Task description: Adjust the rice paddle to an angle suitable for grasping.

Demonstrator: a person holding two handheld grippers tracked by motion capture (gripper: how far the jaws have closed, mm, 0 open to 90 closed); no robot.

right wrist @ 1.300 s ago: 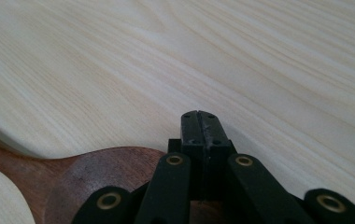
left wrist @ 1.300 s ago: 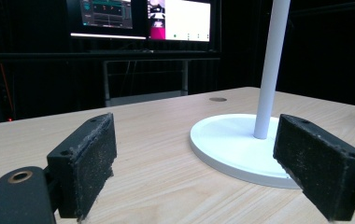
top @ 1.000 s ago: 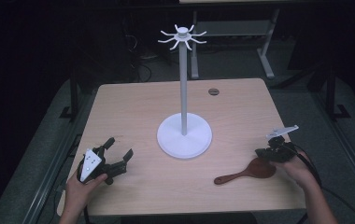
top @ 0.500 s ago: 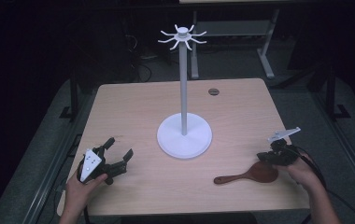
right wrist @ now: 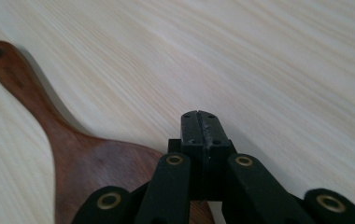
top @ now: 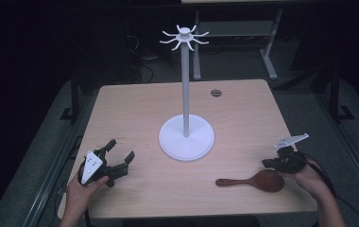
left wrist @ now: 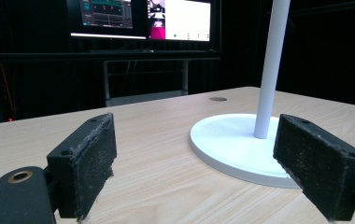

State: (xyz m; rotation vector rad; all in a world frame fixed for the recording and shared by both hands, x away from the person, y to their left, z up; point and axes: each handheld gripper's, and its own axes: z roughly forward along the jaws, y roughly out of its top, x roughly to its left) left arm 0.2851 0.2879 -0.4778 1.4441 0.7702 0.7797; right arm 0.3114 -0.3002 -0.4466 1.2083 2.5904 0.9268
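Observation:
A dark wooden spoon (top: pixel 258 181) lies flat near the table's front right edge, its handle pointing left. My right gripper (top: pixel 268 164) hovers just over the spoon's bowl (right wrist: pixel 87 168), its jaws pressed together with nothing between them (right wrist: pixel 199 116). My left gripper (top: pixel 121 149) rests at the front left of the table, open and empty; between its pads (left wrist: pixel 91 163) the wood lies bare. A white stand (top: pixel 186 138) with a tall pole and hook arms on top rises at the table's middle, and its round base (left wrist: pixel 231 144) lies ahead of the left jaws.
The light wooden table (top: pixel 135 109) has a small round hole (top: pixel 216 93) at the back right. Dark floor and metal frame legs surround it. Lit monitors (left wrist: pixel 143 18) glow behind the far edge.
My right hand and gripper have slid a little toward the table's front edge, beside the spoon's bowl. The left gripper and the spoon have stayed put.

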